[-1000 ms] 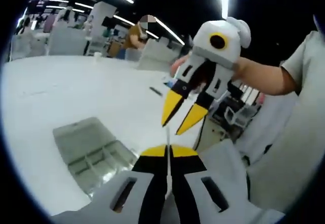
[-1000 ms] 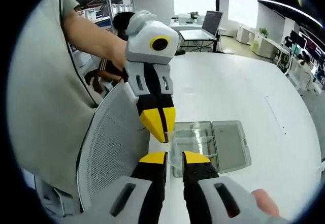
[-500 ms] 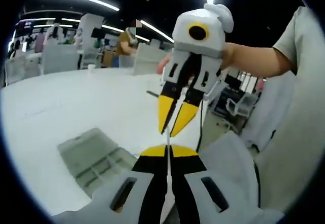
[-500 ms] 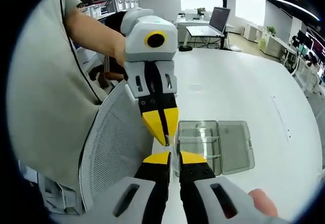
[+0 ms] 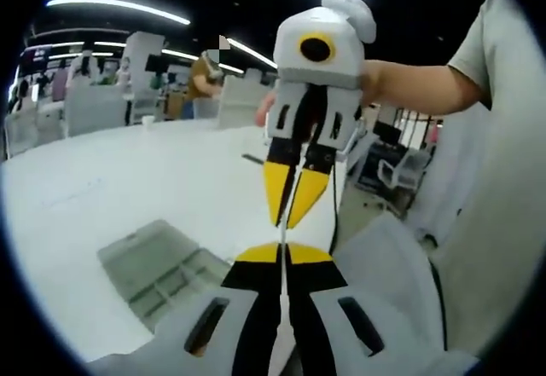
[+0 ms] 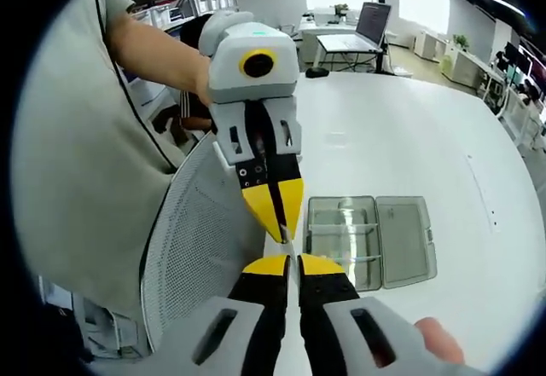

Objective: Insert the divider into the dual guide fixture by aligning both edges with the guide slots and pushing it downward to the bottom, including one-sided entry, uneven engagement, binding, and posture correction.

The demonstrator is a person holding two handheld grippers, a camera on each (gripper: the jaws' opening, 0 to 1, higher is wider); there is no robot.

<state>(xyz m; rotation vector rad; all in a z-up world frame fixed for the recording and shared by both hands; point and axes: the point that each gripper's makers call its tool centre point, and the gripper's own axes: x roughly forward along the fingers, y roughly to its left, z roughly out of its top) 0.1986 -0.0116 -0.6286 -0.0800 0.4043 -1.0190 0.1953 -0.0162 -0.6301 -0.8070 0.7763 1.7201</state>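
A thin clear divider [image 5: 281, 234] is seen edge-on, held in the air between my two grippers, which point at each other. My left gripper [image 5: 281, 251] is shut on its near edge. My right gripper [image 5: 287, 219] comes down from above, its yellow tips closed on the far edge. In the right gripper view, my right gripper [image 6: 293, 263] is shut on the divider [image 6: 289, 247], with the left gripper [image 6: 280, 232] opposite. The clear guide fixture box [image 5: 158, 269], lid open, lies on the white table [image 5: 102, 180]; the same guide fixture box [image 6: 367, 240] sits just beyond the jaws.
A grey mesh chair back [image 6: 196, 257] stands by the table edge, close under both grippers. The person's arm [image 5: 418, 95] and light shirt [image 6: 68, 154] border the views. A laptop [image 6: 363, 31] sits on a far desk. Chairs and people are at the far side of the table.
The right gripper's jaws, spread a second ago, have closed onto the divider's far edge. Both views shifted a little; the box stays on the table.
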